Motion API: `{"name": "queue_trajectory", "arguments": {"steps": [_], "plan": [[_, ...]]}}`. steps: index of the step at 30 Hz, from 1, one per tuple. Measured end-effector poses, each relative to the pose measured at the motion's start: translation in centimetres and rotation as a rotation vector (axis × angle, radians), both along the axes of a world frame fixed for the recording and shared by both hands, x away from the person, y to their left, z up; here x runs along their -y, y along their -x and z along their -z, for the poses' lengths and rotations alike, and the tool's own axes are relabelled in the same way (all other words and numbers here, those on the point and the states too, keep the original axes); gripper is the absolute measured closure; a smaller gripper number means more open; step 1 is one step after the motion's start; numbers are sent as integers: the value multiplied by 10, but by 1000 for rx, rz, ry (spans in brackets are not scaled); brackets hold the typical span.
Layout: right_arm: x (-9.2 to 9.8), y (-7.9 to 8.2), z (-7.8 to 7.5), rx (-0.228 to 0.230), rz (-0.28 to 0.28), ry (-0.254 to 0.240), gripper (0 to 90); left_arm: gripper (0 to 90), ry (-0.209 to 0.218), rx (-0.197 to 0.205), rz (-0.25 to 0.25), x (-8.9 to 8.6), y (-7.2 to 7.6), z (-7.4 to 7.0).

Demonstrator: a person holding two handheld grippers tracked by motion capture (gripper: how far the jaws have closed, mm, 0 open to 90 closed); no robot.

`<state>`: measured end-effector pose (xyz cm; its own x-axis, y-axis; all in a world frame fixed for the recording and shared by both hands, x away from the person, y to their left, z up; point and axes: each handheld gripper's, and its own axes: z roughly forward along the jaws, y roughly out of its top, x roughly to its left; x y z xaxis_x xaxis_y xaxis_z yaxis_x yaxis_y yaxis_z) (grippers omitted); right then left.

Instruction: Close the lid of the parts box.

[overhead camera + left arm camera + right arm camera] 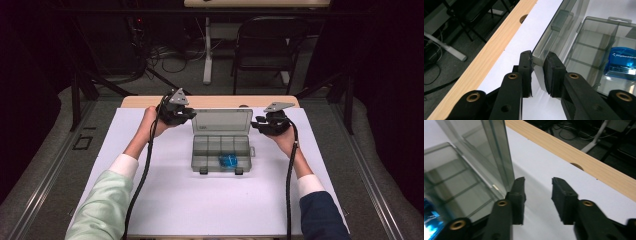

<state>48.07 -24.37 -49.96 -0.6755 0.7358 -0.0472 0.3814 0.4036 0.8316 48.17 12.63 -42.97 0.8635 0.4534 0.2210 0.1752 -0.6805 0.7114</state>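
High view: a clear grey plastic compartment box (pixel 220 152) is recorded at the middle of the white table sheet (pixel 165 200), its lid (pixel 222 121) raised upright at the far side, one small blue item (pixel 229 160) lying in a near compartment. The left gripper (pixel 189 114) is held at the lid's left end, the right gripper (pixel 257 123) at its right end. In the left gripper view the pads are seen brought together on the lid's corner (pixel 537 58), the thin wall pinched between them. In the right gripper view the jaws are seen apart, the lid edge (pixel 499 152) just outside the left pad, nothing clasped. The box is judged light, stiff, smooth and rather slippery, the hinged lid thin and liable to flex or crack; hold is best taken at the lid's end edges, near the corners. White lettering is noted on the blue item (pixel 624 61), too blurred to be read; no other marking is legible.
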Motion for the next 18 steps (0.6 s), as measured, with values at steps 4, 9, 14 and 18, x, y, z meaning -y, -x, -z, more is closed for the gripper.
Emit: {"name": "queue_trajectory", "arguments": {"steps": [4, 9, 14, 18], "plan": [[5, 8, -11, -4, -8, -4, 547, 782, 9, -9, 11, -2, 2, 0], [-3, 15, -29, 14, -25, 33, 611, 785, 9, -10, 19, -3, 2, 1], [-2, 13, -42, -5, -43, 33, 611, 784, 2, -3, 18, -2, 3, 0], [-1, 19, -48, -8, -69, 50, 600, 784, 6, -3, 18, -2, 2, 1]]}}
